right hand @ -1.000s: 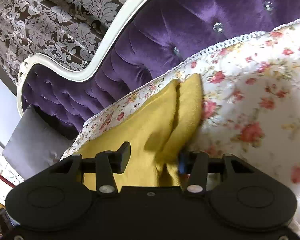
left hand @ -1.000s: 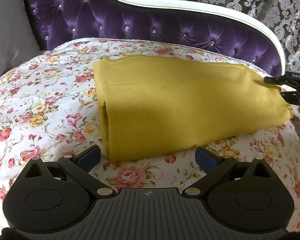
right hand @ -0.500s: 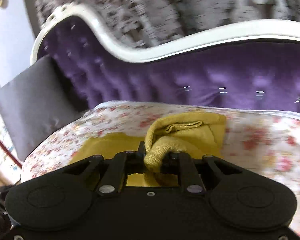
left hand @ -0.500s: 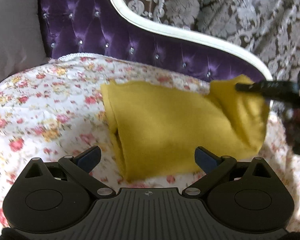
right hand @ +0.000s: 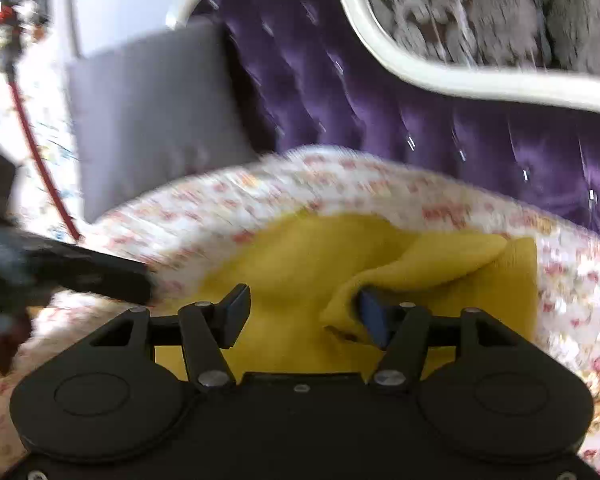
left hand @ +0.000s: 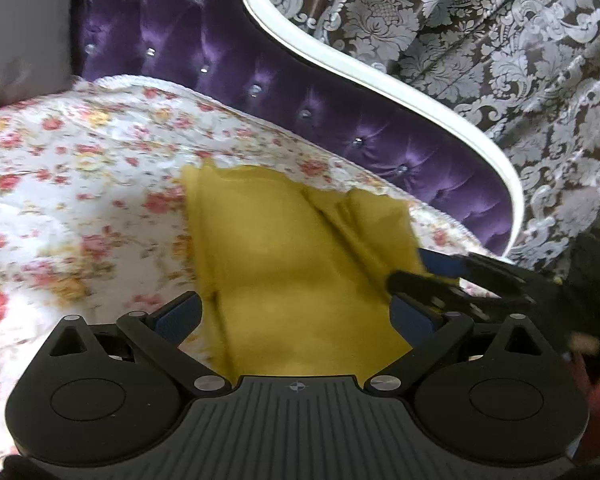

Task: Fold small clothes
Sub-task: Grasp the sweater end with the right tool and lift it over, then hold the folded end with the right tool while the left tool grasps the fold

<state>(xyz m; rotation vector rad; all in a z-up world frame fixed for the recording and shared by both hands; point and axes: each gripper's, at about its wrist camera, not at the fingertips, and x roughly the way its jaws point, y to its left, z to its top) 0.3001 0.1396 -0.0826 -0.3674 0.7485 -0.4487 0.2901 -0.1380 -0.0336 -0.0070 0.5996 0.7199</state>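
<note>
**Mia:** What just changed with the yellow cloth (left hand: 284,264)?

**Ben:** A moment ago it lay long and flat on the flowery bed cover (left hand: 80,184). Then the right gripper (right hand: 304,316) pinched the far end and carried it over. Now that end lies back on top of the rest, so the cloth looks shorter and thicker.

**Mia:** Is the right gripper holding it now?

**Ben:** No. Its jaws have just been opening. They stand partly open, with a gap between them. A hump of cloth leans against the right-hand blue pad, but nothing squeezes it.

**Mia:** So what does that mean for the folding?

**Ben:** I think one fold has been laid down and let go. It looks lumpy, though, with a raised ridge near the purple headboard (left hand: 228,80). It may need a pat or one more fold.

**Mia:** And the left gripper (left hand: 296,314)?

**Ben:** Its jaws stand wide and hold nothing. The near edge of the cloth runs right between them and under the front of the tool.

**Mia:** Where are the two grippers, next to each other?

**Ben:** In the left view, the right one pokes in from the right side, with its tips over the cloth's right edge. Both are close to the cloth.
</note>
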